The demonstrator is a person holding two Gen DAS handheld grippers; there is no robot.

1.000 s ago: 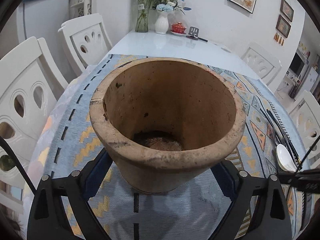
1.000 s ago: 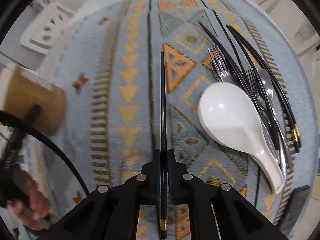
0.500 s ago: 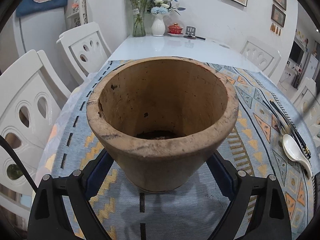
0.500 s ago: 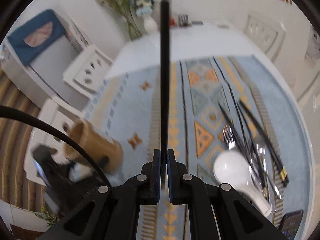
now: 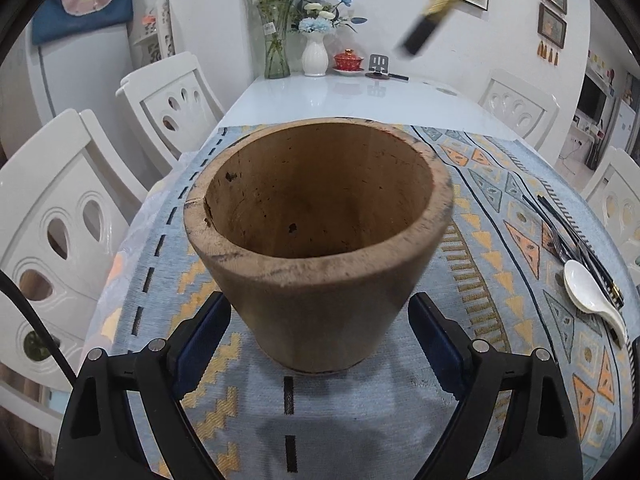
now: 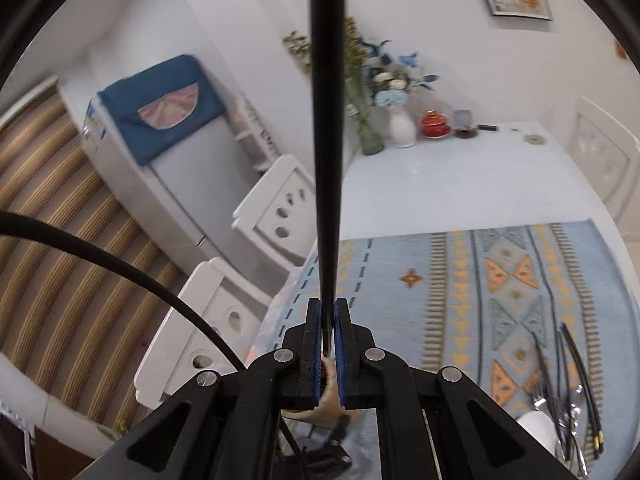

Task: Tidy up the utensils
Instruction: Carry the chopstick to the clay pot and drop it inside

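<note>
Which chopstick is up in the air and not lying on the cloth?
The black chopstick pinched in the right gripper. It sticks up, while the other chopsticks lie on the cloth beside the white spoon.

Right tool (image 6: pixel 328 332): blue-padded black fingers are closed on a long black chopstick (image 6: pixel 327 152), which is held pointing up and away from the camera.
Worktop (image 6: pixel 452 184): white and glossy, partly covered by a light blue woven mat with orange triangle patterns (image 6: pixel 460 280).
Loose utensils (image 6: pixel 568 396): black chopsticks, metal forks and a white ceramic spoon (image 6: pixel 538 430) are seen lying on the mat at lower right.
Far end: a white vase of blue flowers (image 6: pixel 402 130) and a small red lidded bowl (image 6: pixel 435 124) are seen.
</note>
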